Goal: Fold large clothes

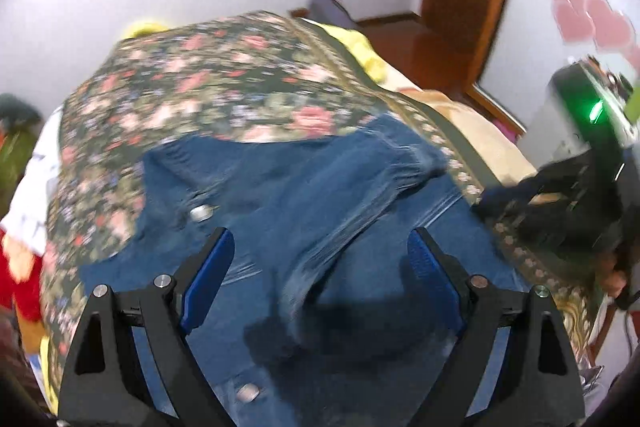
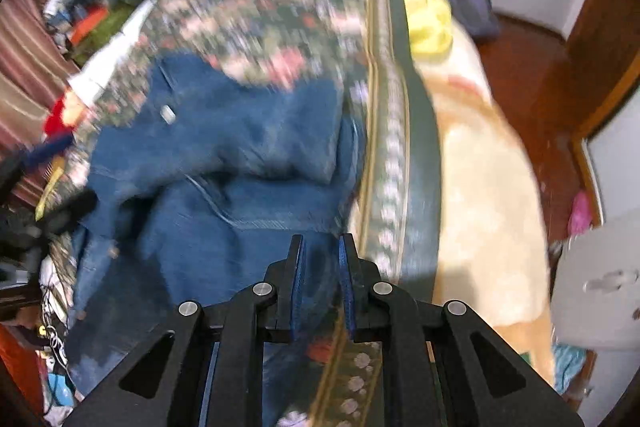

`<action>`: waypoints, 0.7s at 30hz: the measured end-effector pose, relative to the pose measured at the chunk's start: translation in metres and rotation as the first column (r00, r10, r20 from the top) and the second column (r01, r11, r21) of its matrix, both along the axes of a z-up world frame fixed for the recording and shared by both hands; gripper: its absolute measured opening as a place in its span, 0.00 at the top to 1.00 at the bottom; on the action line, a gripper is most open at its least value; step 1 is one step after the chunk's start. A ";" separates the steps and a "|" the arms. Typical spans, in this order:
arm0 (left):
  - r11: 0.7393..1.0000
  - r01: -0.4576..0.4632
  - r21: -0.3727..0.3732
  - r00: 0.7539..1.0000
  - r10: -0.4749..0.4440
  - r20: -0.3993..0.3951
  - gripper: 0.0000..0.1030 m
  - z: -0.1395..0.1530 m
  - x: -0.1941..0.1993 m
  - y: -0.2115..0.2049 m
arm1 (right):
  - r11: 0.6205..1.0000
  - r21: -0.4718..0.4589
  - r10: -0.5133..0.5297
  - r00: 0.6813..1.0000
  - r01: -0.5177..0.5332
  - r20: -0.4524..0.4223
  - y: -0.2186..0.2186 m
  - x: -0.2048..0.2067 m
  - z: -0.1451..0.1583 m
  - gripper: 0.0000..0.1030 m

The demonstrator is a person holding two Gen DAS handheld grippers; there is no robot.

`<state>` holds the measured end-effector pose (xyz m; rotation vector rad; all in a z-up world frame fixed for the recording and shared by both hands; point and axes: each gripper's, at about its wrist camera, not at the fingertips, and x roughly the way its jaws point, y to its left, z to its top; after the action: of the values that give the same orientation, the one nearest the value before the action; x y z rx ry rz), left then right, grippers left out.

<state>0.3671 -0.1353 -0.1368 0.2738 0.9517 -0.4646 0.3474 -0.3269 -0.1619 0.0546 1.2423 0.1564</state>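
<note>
1. Lying rumpled on the bed, the jacket (image 1: 304,187) is blue denim with metal buttons, and one sleeve is bunched across its body, so the fold looks only partly done.
2. Spread wide above that cloth, the left gripper (image 1: 320,259) has nothing between its blue pads (image 1: 210,279); it looks placed to come down on a fresh edge of the denim.
3. Over on the jacket's right side, the right gripper (image 2: 321,259) has its jaws drawn as near together as they go. A slim gap shows between the tips, with no cloth in it that I can make out; the blur leaves that unsure.
4. Under the jacket, the floral cover (image 1: 208,83) gives a flat, broad surface, a sensible place for a large garment.
5. Past the cover's striped border, a cream blanket (image 2: 488,195) falls off the bed's side, and something yellow (image 2: 430,23) sits near the far end.
6. No baskets or bins show. Loose clothes (image 2: 92,19) are heaped beside the bed, not in any container that I can see.
</note>
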 end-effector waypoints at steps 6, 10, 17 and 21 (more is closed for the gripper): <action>0.986 0.071 0.148 0.997 -0.066 -0.041 0.14 -0.042 0.030 -0.053 | 0.999 0.033 0.041 0.999 -0.040 -0.019 -0.010 -0.004 -0.037 0.88; 0.970 0.074 0.231 0.997 -0.068 -0.033 0.16 -0.068 0.049 -0.071 | 0.998 -0.045 0.037 0.999 -0.036 0.013 -0.016 -0.009 -0.037 0.35; 0.989 0.008 0.147 1.000 -0.011 0.016 0.61 -0.062 0.060 -0.069 | 0.997 -0.075 0.023 0.998 -0.018 0.061 -0.026 -0.014 -0.036 0.26; 0.992 -0.056 0.114 0.996 0.046 0.082 0.92 -0.037 0.061 -0.051 | 1.000 -0.008 -0.021 0.999 0.022 0.039 -0.033 -0.011 -0.034 0.26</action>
<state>0.4282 -0.1865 -0.1739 0.3698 0.9071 -0.3494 0.3364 -0.3600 -0.1963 0.0576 1.2030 0.1332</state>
